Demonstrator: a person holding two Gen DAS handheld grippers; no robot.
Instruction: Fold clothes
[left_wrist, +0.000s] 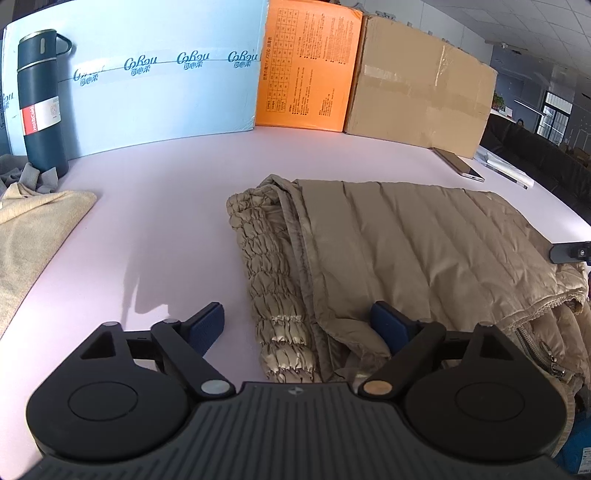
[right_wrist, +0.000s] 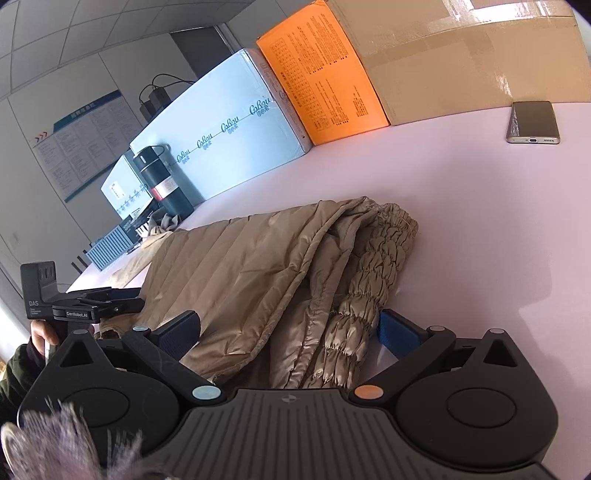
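**Pale tabletop with folded quilted jacket between two hand-held grippers**

Pale pink table (left_wrist: 166, 192) backed by light-blue, orange (left_wrist: 306, 70) and brown boxes. Tan quilted jacket (left_wrist: 406, 240) folded flat, straddled by both tools. Left gripper (left_wrist: 297, 326) spread wide: left pad on bare table, right pad against the jacket's near edge, nothing pinched. Right gripper (right_wrist: 288, 334) likewise agape around the ruched hem, pads not pressing. Dark flask (left_wrist: 38, 99) far ahead-left; phone (right_wrist: 533, 122) ahead-right of the right gripper.
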